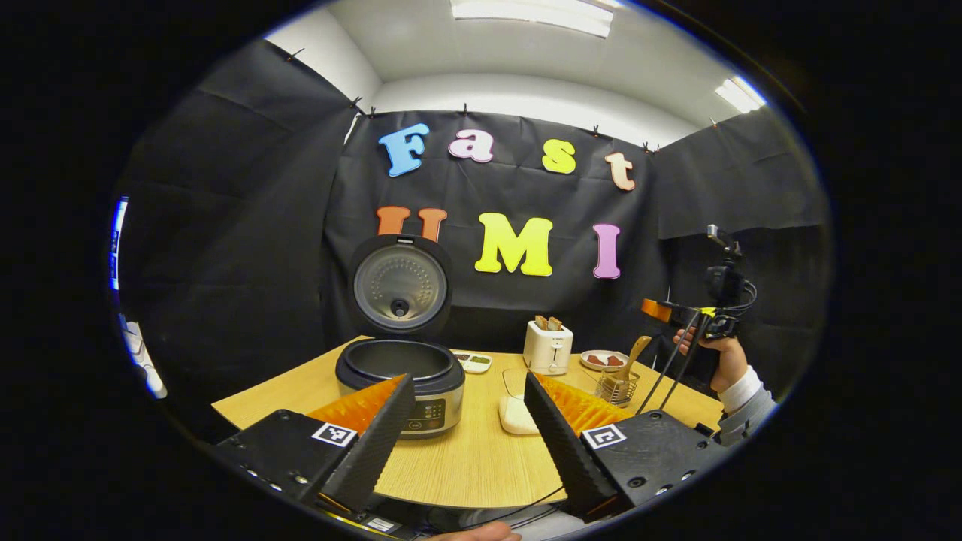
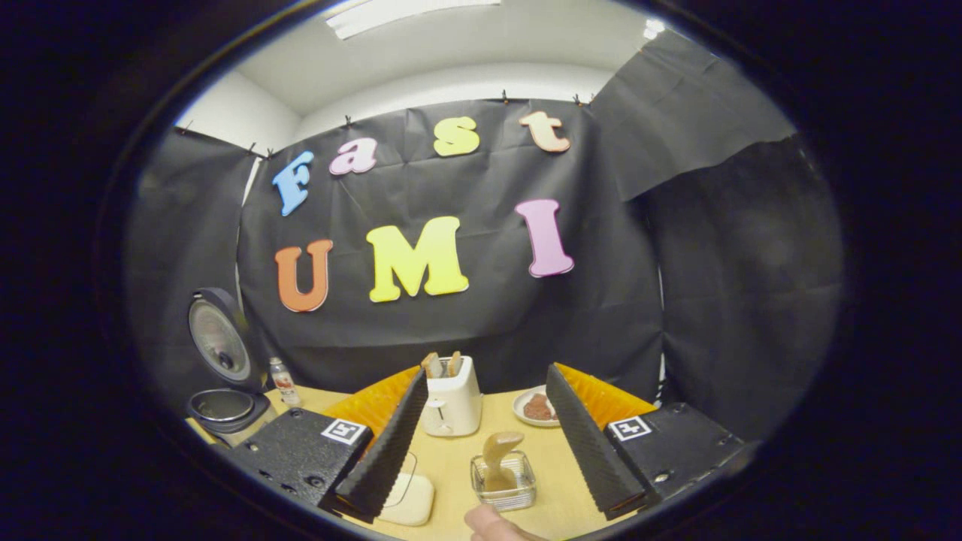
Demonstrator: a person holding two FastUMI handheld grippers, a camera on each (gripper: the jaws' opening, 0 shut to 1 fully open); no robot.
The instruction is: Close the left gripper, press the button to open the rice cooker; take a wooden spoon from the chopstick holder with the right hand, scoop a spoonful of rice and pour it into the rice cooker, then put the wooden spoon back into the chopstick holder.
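The rice cooker (image 1: 398, 379) stands on the wooden table (image 1: 481, 458) with its lid (image 1: 402, 284) raised upright and the inner pot showing. My left gripper (image 1: 467, 379) is open just in front of it, nothing between its fingers. A wooden spoon (image 1: 633, 355) stands in the wire chopstick holder (image 1: 620, 387) to the right. A hand holds my right gripper (image 1: 661, 309) above and right of the holder. In the right gripper view that gripper (image 2: 487, 372) is open above the spoon (image 2: 500, 454) in its holder (image 2: 503, 487). The open cooker (image 2: 222, 406) sits far left.
A low white box (image 1: 517, 412) lies between the cooker and the holder, also seen as the white box (image 2: 406, 497). At the back stand a white toaster (image 1: 547, 346), a plate (image 1: 603, 359) and a small white panel (image 1: 472, 362). A bottle (image 2: 282, 382) stands by the cooker.
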